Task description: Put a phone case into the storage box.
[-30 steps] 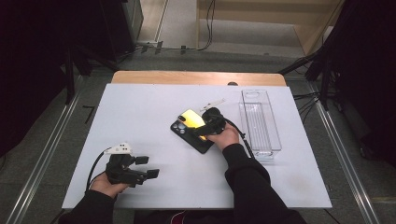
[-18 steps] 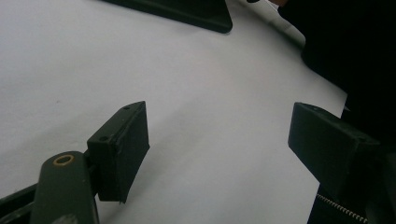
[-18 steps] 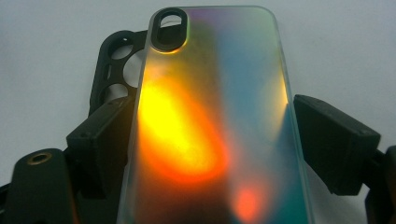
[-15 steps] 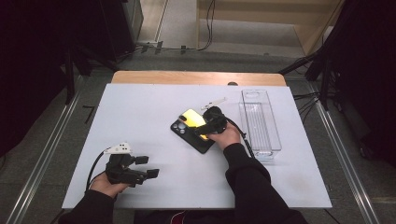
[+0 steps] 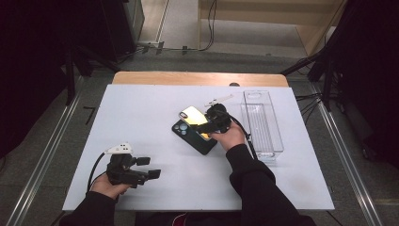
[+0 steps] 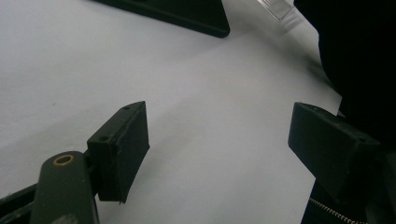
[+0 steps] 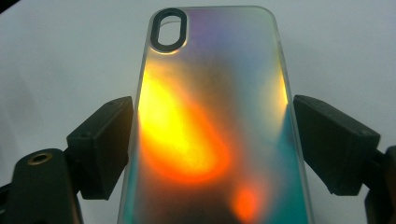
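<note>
Nearest the person, the left gripper (image 5: 153, 173) rests near the front edge of the white table (image 5: 141, 108), its jaws spread wide with nothing between them. Farther in, the right gripper (image 7: 212, 140) clasps the iridescent translucent phone case (image 7: 210, 116) by its two long edges, the jaws closed onto its sides. The case's long axis runs straight away from that gripper, the oval camera cutout at the far end; its near end is cut off in the right gripper view. Under it lies one black smartphone (image 5: 193, 136), partly covered. Beyond, to the right, stands one clear plastic rectangular tray (image 5: 263, 122).
</note>
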{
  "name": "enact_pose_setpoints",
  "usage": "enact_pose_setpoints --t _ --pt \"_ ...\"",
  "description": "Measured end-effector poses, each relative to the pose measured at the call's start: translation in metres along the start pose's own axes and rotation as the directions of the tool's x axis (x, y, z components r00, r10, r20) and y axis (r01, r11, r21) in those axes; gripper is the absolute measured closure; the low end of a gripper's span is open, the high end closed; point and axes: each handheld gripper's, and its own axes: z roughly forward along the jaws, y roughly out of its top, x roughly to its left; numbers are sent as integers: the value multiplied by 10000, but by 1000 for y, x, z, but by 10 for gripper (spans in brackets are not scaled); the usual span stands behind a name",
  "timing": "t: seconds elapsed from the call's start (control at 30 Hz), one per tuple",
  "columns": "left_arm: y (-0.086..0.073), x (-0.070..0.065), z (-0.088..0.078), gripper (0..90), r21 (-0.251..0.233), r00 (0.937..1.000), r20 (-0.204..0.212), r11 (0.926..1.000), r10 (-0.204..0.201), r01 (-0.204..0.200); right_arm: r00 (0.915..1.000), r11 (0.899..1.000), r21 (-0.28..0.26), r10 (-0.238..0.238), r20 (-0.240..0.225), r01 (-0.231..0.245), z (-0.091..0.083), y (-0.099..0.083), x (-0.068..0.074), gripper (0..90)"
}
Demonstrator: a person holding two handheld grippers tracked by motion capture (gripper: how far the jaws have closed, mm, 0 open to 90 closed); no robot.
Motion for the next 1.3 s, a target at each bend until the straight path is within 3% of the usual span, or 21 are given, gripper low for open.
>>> enact_pose_setpoints --t 0.17,0.4,0.63,0.7,1.03,1.3 --pt "3 -2 -2 207 -141 10000 65 9999 -60 61 9996 9999 -29 148 -244 -149 -16 2 6 148" --pt "7 -6 3 207 71 9998 128 9999 -141 141 9971 9993 -134 352 -682 -362 -38 -3 13 148" --pt "13 -10 7 207 96 9995 109 9995 -286 285 9895 9938 -311 1027 -1018 -1064 -53 -18 17 147" --pt "17 -11 8 207 -7 9988 261 9991 -413 413 9809 9880 -403 1430 -1320 -1494 -57 -27 16 148" --pt "33 -15 14 206 -6 9986 287 9990 -449 449 9768 9854 -423 1575 -1448 -1651 -63 -48 25 148" --pt "50 -21 20 206 -28 9985 369 9991 -411 412 9776 9763 -987 1820 -1058 -1925 -61 -67 40 148"
